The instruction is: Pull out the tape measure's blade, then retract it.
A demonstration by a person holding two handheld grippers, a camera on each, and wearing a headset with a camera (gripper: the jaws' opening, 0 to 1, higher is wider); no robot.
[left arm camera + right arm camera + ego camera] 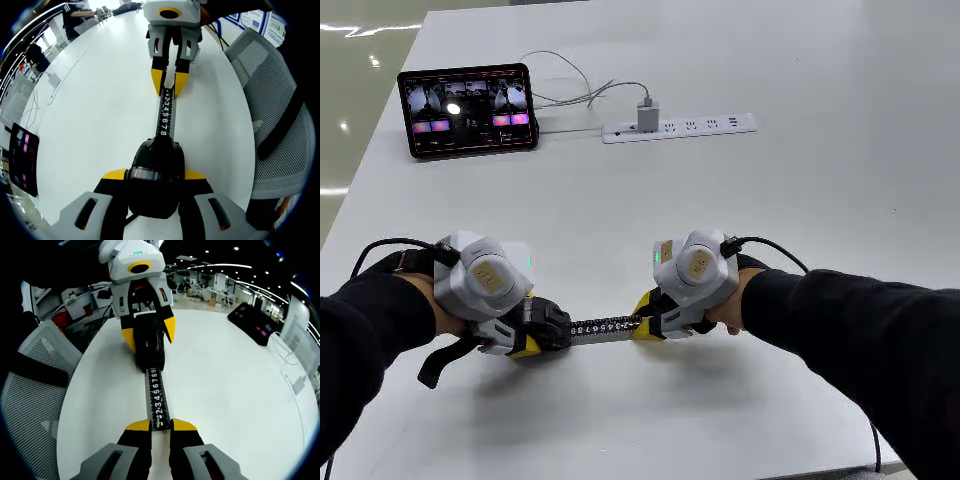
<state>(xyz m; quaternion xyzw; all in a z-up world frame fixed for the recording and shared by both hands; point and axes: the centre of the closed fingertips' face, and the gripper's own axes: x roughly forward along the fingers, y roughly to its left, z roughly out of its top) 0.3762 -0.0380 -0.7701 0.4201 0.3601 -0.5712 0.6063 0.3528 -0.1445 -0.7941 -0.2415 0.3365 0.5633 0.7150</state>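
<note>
While left tongs [155,175] clench the tape measure [552,322] and right tongs [160,425] pinch its blade [156,392] at 6 o'clock, the tablet [468,108] at 11 and power strip [680,127] at 12 lie well clear; blade tip hidden between tongs.

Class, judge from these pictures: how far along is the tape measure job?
Done: the left tongs grip the case and the right tongs pinch the end of the blade. In hand: the blade is out a short way, numbers up to nine showing. Left: any further pull, then letting it retract.
</note>
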